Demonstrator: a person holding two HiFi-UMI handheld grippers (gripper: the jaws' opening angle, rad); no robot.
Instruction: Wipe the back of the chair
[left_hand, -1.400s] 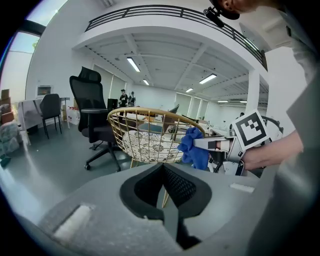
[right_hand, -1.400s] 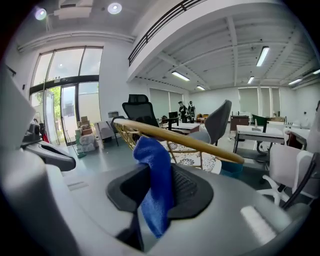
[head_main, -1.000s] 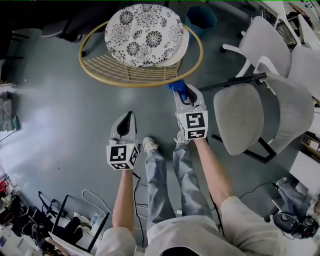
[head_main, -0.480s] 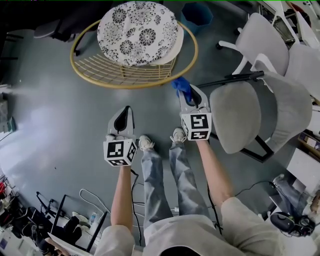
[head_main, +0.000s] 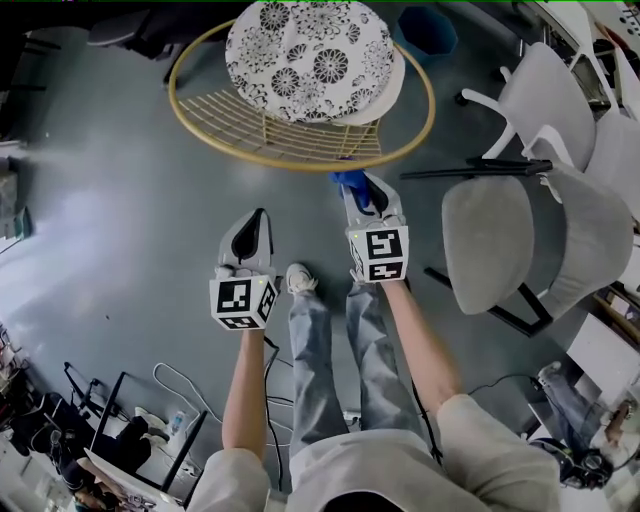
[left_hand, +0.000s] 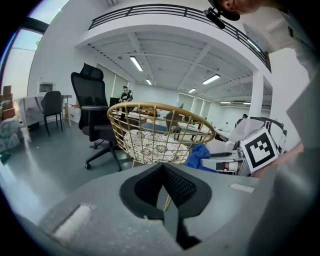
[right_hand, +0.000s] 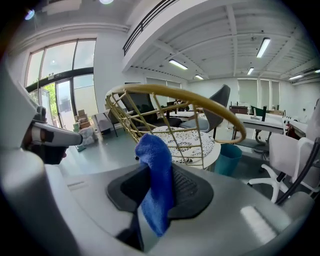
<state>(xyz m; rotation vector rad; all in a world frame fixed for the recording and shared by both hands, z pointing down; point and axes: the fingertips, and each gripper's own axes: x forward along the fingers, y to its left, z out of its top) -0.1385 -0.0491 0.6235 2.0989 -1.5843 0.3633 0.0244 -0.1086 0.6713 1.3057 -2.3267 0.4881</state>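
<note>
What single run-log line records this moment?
left hand-held gripper: shut, empty | right hand-held gripper: shut on cloth | cloth: by chair rim

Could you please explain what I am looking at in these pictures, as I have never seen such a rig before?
A person holds a two-jaw gripper in each hand. The head view looks down from a camera on the head; the other two views ride on the grippers. The right gripper is shut on a blue cloth, near the gold wire chair with its patterned cushion. The left gripper is shut and empty. A grey office chair stands to the right.
</note>
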